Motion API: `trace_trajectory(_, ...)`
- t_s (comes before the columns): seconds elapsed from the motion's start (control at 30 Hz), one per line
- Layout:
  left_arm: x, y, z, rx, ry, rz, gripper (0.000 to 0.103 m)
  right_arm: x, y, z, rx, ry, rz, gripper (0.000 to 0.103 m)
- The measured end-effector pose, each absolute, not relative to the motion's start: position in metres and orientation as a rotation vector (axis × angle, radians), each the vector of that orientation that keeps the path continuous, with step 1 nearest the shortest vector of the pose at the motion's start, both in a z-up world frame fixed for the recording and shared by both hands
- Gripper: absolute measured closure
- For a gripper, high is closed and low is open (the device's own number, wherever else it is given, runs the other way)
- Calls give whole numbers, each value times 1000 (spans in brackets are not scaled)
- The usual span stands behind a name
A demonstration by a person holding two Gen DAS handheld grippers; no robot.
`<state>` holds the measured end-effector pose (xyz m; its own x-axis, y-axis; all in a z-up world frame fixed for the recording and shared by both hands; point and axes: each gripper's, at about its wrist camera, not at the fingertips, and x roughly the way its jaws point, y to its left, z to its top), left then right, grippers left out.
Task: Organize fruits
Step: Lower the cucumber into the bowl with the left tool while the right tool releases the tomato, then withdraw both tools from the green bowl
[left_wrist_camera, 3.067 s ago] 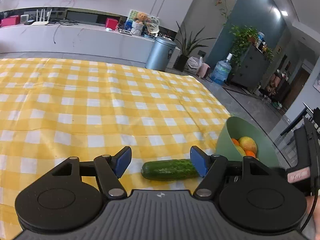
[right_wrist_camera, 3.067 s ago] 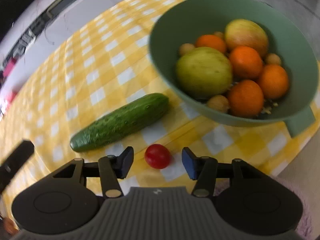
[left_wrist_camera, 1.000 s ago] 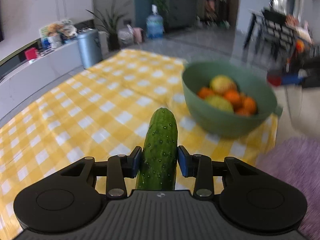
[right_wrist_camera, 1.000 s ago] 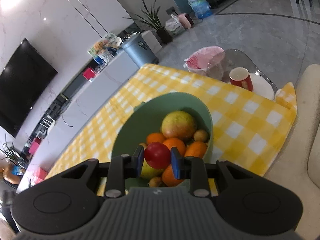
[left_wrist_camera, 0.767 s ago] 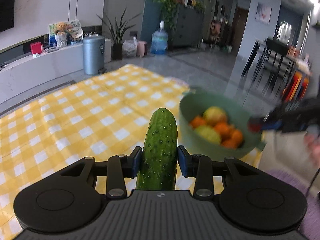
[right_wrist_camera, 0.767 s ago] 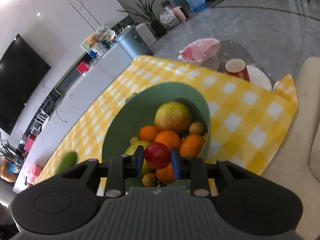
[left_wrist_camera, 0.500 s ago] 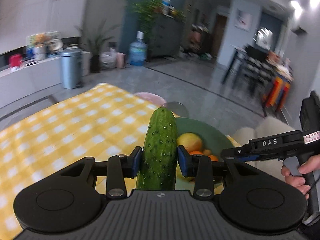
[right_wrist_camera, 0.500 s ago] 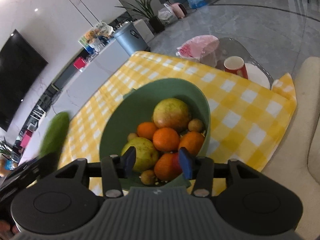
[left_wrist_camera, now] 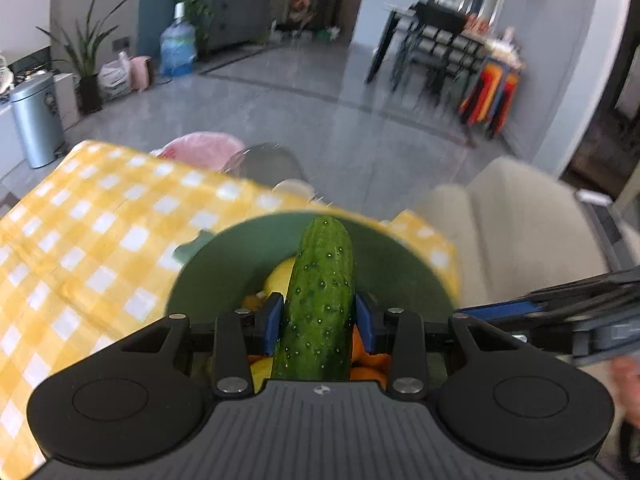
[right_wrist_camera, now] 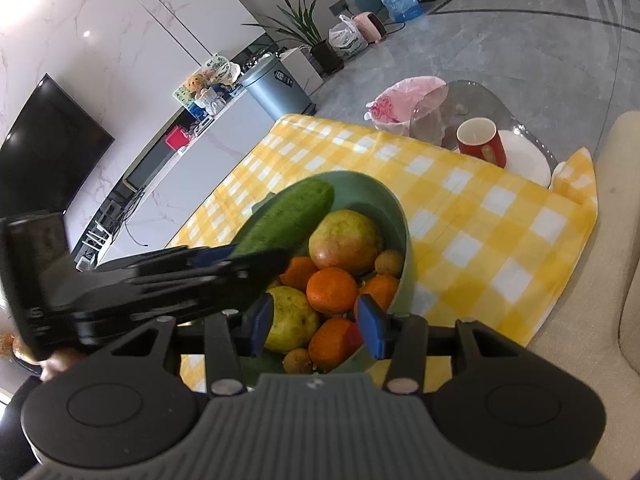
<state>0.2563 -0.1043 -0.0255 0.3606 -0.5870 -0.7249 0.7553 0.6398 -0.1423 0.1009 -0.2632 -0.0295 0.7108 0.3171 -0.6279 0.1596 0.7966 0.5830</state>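
My left gripper (left_wrist_camera: 320, 320) is shut on a green cucumber (left_wrist_camera: 320, 300), which points forward over the green bowl (left_wrist_camera: 400, 264). In the right wrist view the cucumber (right_wrist_camera: 292, 212) hangs over the bowl's (right_wrist_camera: 384, 204) left rim, with the left gripper (right_wrist_camera: 236, 260) coming in from the left. My right gripper (right_wrist_camera: 316, 322) stands open just above the bowl's near edge, nothing between its pads. A red cherry tomato (right_wrist_camera: 353, 338) lies in the bowl beside oranges (right_wrist_camera: 332, 290) and a yellow-green fruit (right_wrist_camera: 290, 320). The right gripper (left_wrist_camera: 560, 308) shows blurred at the right of the left wrist view.
The bowl sits near the corner of the yellow checked tablecloth (right_wrist_camera: 480, 216). Beyond the table edge stand a red mug (right_wrist_camera: 480, 146) and a white plate (right_wrist_camera: 524, 160) on a glass side table, beside a pink-lined bin (right_wrist_camera: 404, 102). A beige sofa (right_wrist_camera: 624, 240) borders the right.
The left gripper carried the cucumber across the table to above the bowl. The right gripper opened and the tomato dropped in among the fruit.
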Motion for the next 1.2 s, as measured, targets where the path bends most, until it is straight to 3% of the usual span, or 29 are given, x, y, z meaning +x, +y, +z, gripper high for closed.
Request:
trace_trajectory(0.17,255,-100,-34,266,825,-834,57,100,-267,-30,676,791,90,58)
trace_trajectory(0.23,252,-100,-31,258,817,-775,48,99,-269,-27,676,788,81,58)
trace_trajectory(0.33,243,-96,-17,225,774,-643,44,92,-275,-19,667,771,70,58)
trace_trajectory(0.43,225,-92,1,242,743,-535,29,85,-281,-7,643,764,43,58)
trace_trajectory(0.53,206,-92,22,225,736,-447,26,79,-283,2,574,785,49,49)
trace_trajectory(0.87,127,-102,66,-28,728,-384,5,41,-275,14,346,876,24,49)
trace_trajectory(1.07,85,-101,67,-137,723,-262,5,26,-264,17,299,887,32,49)
trace_trajectory(1.2,72,-98,59,-137,755,-209,5,18,-253,19,263,887,50,42)
